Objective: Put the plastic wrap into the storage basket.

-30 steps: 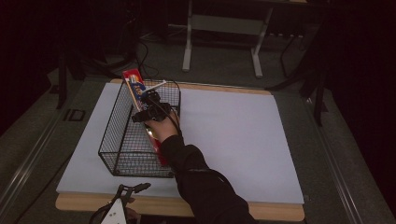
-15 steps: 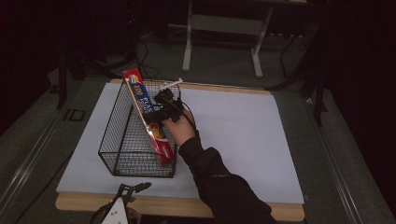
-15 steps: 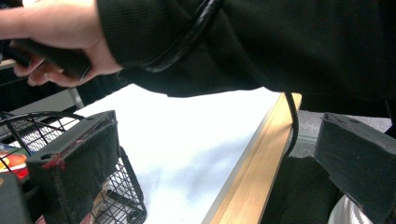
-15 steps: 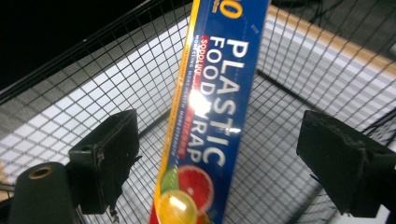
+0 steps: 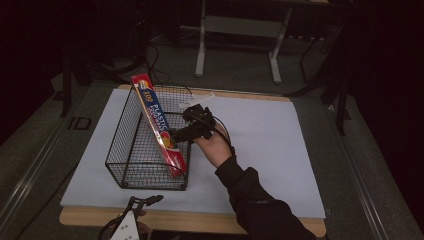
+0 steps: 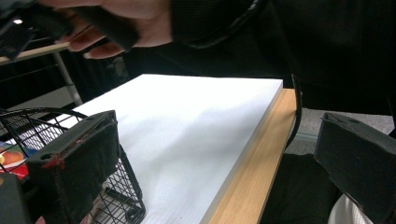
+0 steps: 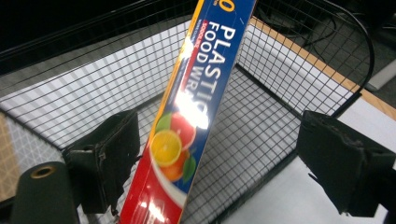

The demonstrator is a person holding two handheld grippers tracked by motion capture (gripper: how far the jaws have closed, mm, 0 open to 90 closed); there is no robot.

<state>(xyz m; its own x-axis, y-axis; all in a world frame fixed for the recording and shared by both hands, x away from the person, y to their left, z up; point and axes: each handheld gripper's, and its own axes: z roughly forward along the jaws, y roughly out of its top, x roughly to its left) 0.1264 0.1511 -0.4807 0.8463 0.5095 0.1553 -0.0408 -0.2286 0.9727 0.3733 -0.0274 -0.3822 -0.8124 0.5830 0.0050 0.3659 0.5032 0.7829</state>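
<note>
Plastic-wrap box (image 5: 159, 125) now stands slanted in the wire basket (image 5: 131, 165), its lower end down by the near right corner and its top poking above the far rim. A second ago the right gripper (image 5: 175, 134) was low inside the basket alongside the box; since then the hand has drawn up and toward the right of the basket, and the box has tipped more steeply upright. In the right gripper view the jaws stand wide apart, with the box (image 7: 196, 107) running up between them; whether the left pad (image 7: 107, 158) brushes its edge I cannot tell, and the right pad (image 7: 345, 163) is well off it. That reads as a release: the box looks delivered, propped against the mesh on its own, though its lean suggests it could slide.

The left gripper (image 5: 142, 204) waits at the near edge of the counter (image 5: 280, 150), jaws open and holding nothing, pointing past the basket's corner (image 6: 126, 196).
</note>
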